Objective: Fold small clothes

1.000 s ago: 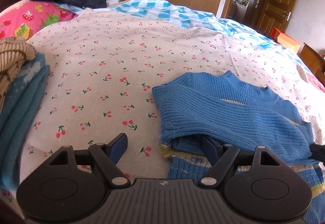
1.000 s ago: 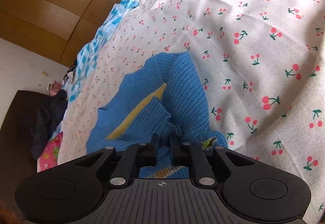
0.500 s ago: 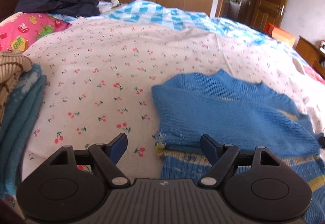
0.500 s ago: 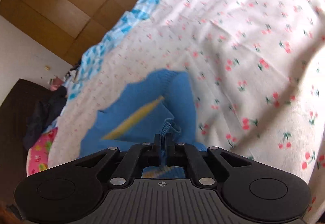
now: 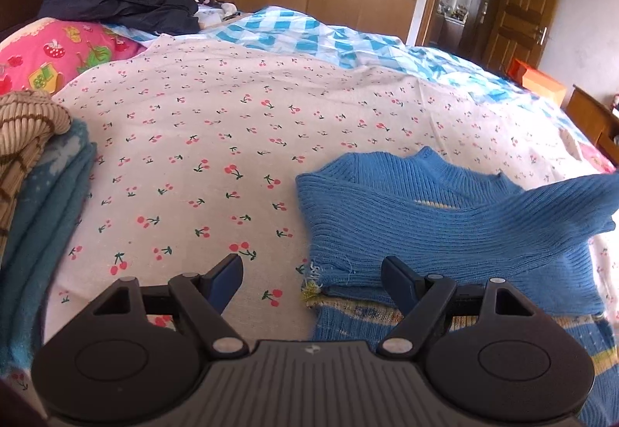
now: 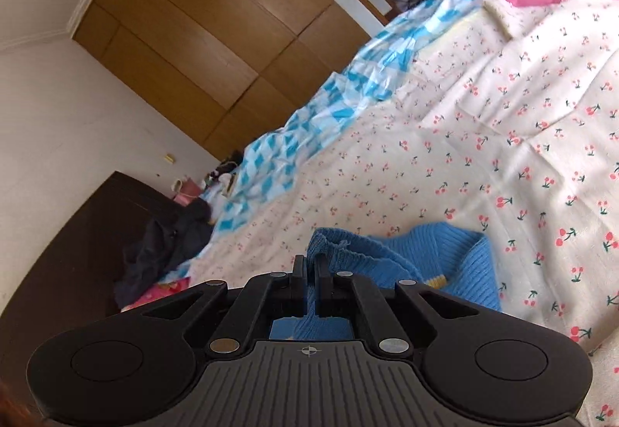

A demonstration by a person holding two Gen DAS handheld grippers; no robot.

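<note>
A small blue knit sweater [image 5: 445,229] with yellow stripes lies on the cherry-print sheet [image 5: 232,140], its left sleeve folded across the body. My left gripper [image 5: 311,268] is open and empty, low over the sheet at the sweater's near left edge; its right finger rests over the sweater. My right gripper [image 6: 309,262] is shut on the sweater's right sleeve cuff [image 6: 329,245] and holds it lifted; the raised sleeve shows at the right of the left wrist view [image 5: 580,195].
A stack of folded clothes [image 5: 35,187], tan knit on teal, sits at the left. A pink pillow [image 5: 58,55] and dark clothes [image 5: 123,1] lie at the headboard. A blue checked quilt [image 5: 309,36] covers the far side. Wardrobe and door stand behind.
My right gripper has lifted the sleeve cuff up and tilted toward the wardrobe; the sleeve now hangs raised. My left gripper has drawn back slightly off the sweater and stays open.
</note>
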